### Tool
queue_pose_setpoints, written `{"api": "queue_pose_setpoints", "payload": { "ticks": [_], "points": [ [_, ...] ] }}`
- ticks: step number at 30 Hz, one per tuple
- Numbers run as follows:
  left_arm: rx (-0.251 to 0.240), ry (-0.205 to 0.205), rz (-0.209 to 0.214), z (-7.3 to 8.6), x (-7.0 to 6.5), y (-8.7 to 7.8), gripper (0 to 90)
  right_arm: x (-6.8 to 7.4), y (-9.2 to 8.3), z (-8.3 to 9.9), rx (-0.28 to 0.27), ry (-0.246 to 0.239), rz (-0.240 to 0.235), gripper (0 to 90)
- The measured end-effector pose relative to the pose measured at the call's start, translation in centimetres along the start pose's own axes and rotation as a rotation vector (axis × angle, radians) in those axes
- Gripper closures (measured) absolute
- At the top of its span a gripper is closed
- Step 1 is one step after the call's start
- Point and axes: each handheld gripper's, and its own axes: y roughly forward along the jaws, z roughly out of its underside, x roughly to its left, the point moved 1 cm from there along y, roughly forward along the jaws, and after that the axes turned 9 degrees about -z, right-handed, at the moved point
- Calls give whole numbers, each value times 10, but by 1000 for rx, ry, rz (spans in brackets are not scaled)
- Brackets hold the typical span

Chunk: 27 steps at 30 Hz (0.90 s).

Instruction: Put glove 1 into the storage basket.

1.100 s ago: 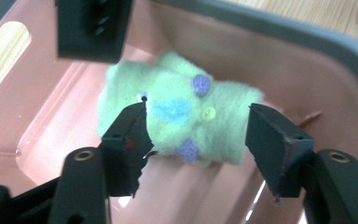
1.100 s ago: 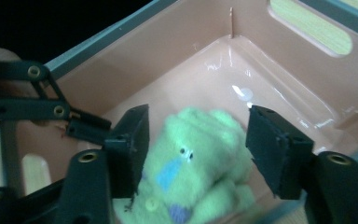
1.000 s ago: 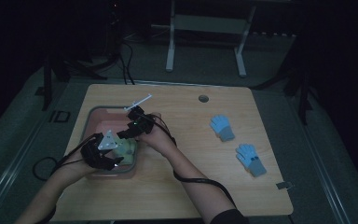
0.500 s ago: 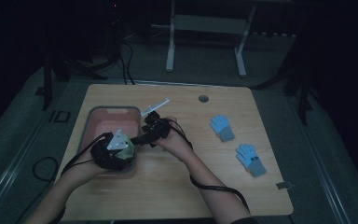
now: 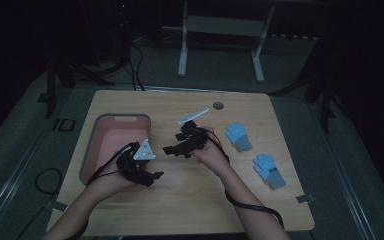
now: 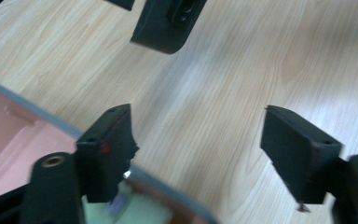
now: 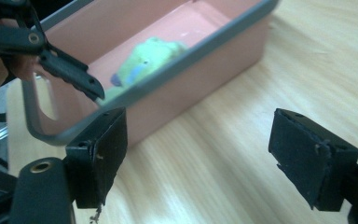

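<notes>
High view has both claws just off the pink bin [image 5: 114, 131], which sits at about 9 o'clock on the tabletop [image 5: 190, 200]. The left claw [image 5: 155, 176] hangs at the bin's 5 o'clock corner, the right claw [image 5: 169, 150] sits beside the bin's right wall, pointing back toward it. Two blue gloves lie out at 3 o'clock: one [image 5: 238, 136] nearer the back edge, the other [image 5: 269, 170] closer to the person.

Left gripper view: jaws standing wide apart, nothing between them but bare wood, and they've just been opening further. Right gripper view is the same story, jaws spread wide and empty, also just been opening. So neither claw has hold of anything.

The green glove [image 7: 142, 60] is lying down inside the bin, near the corner closest to the left claw; you can see it past the grey rim [image 7: 186, 56] from the right gripper view.

What could go wrong from here, my guess: both claws are crowded close to each other at that bin corner, so a careless swing toward the blue gloves could knock one claw into the other, or clip the rim and shove the bin. The trailing cables could also snag on the bin's edge and drag it.
</notes>
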Motion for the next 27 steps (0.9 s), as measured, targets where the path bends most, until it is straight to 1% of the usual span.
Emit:
{"api": "queue_pose_setpoints", "payload": {
  "ticks": [2,3,4,6,8,10,11,12,13,15,16,18,21,23,24,25,26,27],
  "points": [
    [4,-2,8,-3,-3,4,156,-3,-7,5,-15,-7,14,190],
    [4,-3,22,-4,-6,6,154,-5,-11,7,-17,-8,20,190],
    [6,8,33,-6,-8,8,142,-6,-14,9,-22,-8,29,186],
    [9,9,54,-9,-13,11,118,-9,-21,13,-27,-7,46,186],
    [1,-16,82,-12,-18,16,86,-11,-28,18,-38,4,52,175],
    [-1,-20,90,-13,-23,20,84,-14,-34,25,-54,5,41,159],
    [3,-11,88,-14,-28,23,78,-15,-37,28,-63,5,44,144],
    [6,-8,98,-14,-30,25,78,-16,-41,32,-63,6,52,143],
    [9,-8,102,-14,-34,28,78,-17,-42,35,-61,-4,58,133],
    [10,6,92,-13,-42,34,78,-18,-47,42,-58,-12,91,132],
    [6,5,98,-12,-45,37,78,-19,-48,45,-63,-18,99,125],
    [3,17,83,-10,-51,44,78,-21,-52,51,-67,-13,116,117],
    [4,18,83,-7,-57,52,79,-27,-56,60,-79,0,129,134],
    [-2,12,78,-6,-61,56,79,-29,-59,66,-84,-6,136,143],
    [-2,12,78,-6,-61,56,78,-29,-59,66,-84,-6,136,143],
    [-18,13,72,-5,-66,58,78,-31,-59,69,-81,-5,138,143],
    [-25,13,71,-5,-68,59,75,-34,-61,76,-74,2,141,172],
    [-34,13,79,-5,-70,60,75,-35,-61,80,-72,2,145,173]
  ]
}}
